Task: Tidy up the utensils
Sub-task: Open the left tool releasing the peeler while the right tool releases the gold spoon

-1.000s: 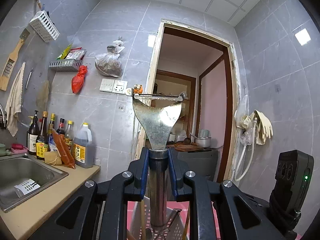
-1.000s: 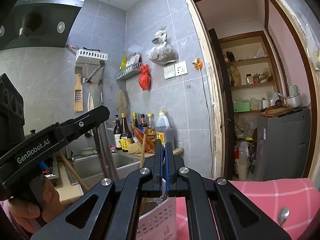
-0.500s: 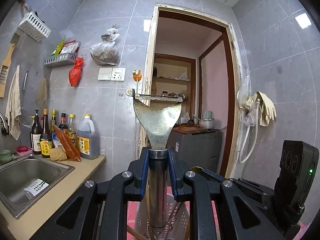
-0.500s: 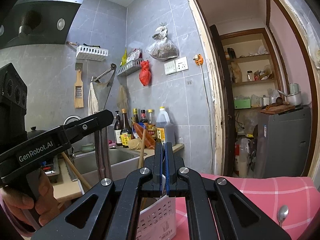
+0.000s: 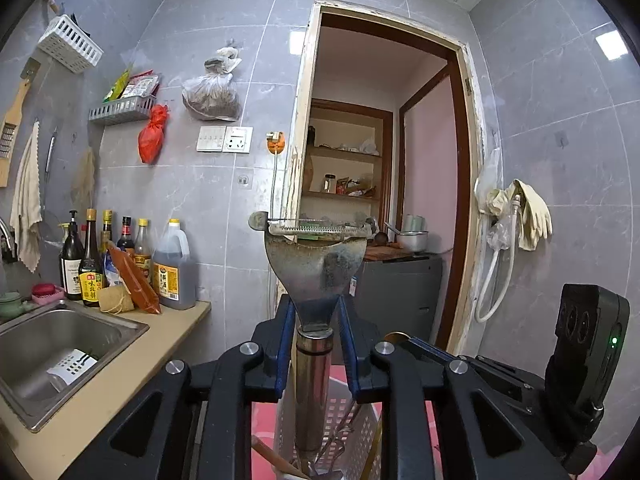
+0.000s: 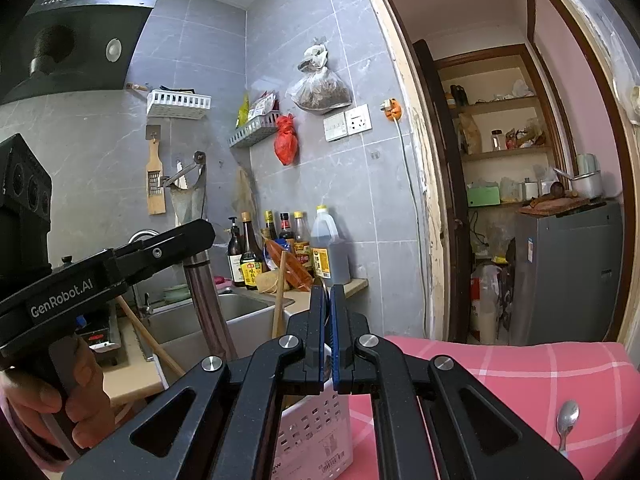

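The metal peeler (image 5: 314,276) is a stiff piece: a wide Y-shaped steel head with a serrated blade strung across the top and a round, polished tube handle below. It should be fairly light but top-heavy, and the smooth tube looks slippery, so the best hold is on the handle just under the collar, well away from the toothed edge. That is about where the left claw (image 5: 312,354) has it: the handle stands upright between the blue pads (image 5: 283,344), which look to sit against the collar and the flared neck on either side, so I judge it a light pinch and not a hard clamp. The handle's lower end reaches down into the white perforated utensil basket (image 5: 340,436), directly beneath the claw, among wooden sticks, probably chopsticks, already there. The basket stands on the pink checked cloth. The right claw (image 6: 327,336) is pressed together with nothing between its pads, hovering just above the basket's near side. A spoon (image 6: 567,420) lies on the cloth well to the right.
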The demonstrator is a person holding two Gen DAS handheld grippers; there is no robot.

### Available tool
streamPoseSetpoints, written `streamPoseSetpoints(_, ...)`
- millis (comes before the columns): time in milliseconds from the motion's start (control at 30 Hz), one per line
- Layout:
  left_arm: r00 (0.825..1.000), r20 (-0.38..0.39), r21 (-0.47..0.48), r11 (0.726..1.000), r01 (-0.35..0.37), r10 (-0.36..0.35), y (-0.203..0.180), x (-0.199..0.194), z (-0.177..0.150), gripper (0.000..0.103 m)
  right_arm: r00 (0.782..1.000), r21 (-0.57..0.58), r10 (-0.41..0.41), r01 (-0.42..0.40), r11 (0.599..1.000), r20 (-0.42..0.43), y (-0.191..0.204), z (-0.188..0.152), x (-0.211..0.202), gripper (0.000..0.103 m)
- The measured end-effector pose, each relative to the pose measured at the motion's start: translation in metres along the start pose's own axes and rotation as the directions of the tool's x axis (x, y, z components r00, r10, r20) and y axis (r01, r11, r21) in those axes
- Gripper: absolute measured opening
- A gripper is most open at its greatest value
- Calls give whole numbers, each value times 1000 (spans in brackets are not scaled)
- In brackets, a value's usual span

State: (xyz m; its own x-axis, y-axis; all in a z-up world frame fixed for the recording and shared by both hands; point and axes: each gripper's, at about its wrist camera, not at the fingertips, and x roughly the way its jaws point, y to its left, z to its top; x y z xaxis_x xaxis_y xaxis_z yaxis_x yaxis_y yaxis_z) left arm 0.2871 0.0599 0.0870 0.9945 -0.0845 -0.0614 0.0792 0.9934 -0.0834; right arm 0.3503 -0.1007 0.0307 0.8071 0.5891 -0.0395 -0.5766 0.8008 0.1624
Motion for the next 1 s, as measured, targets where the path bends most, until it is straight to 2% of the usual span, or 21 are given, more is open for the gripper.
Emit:
streamPoseSetpoints(100,1000,-13,-1,1000,4,-4,0,0,1,21,1000,6,0,0,1000,-4,-1,0,0,3)
streamPoseSetpoints(200,1000,-30,-9,1000,9,-9,1,2,1,28,1000,4,-1,1,1000,-6,-1,0,0,3)
streamPoseSetpoints(367,999,-47,1,1000,12,-12,0,4,1,32,1000,10,-3,4,1000,-7,-3,1,0,3)
streamPoseSetpoints(467,999,-40,-7,1000,15,-16,-1,2,3,45,1000,13,-8,8,1000,-6,-4,0,-1,4)
streamPoseSetpoints(600,1000,-26,-15,1000,12,-13,0,-2,3,48,1000,19,-16,16,1000,1,-5,1,-4,4)
streamPoseSetpoints(667,1000,-24,-14,1000,6,-6,-1,-4,3,53,1000,20,-23,22,1000,7,-5,3,-8,4)
streamPoseSetpoints(733,1000,-17,-20,1000,0,0,-1,-7,3,65,999,21,-30,29,999,18,-6,7,-14,5)
streamPoseSetpoints(867,1000,-11,-38,999,1,-1,-4,-14,4,73,998,10,-44,43,999,48,-10,16,-33,33)
streamPoseSetpoints(933,1000,-7,-41,999,-3,3,-7,-17,4,83,996,1,-58,58,998,60,-12,20,-46,35)
streamPoseSetpoints(967,1000,-2,-42,999,-5,5,-10,-20,3,85,996,-5,-65,66,998,64,-13,22,-52,36)
streamPoseSetpoints(1000,1000,0,-42,999,-2,2,-12,-22,3,88,995,-12,-73,74,997,69,-14,25,-58,41)
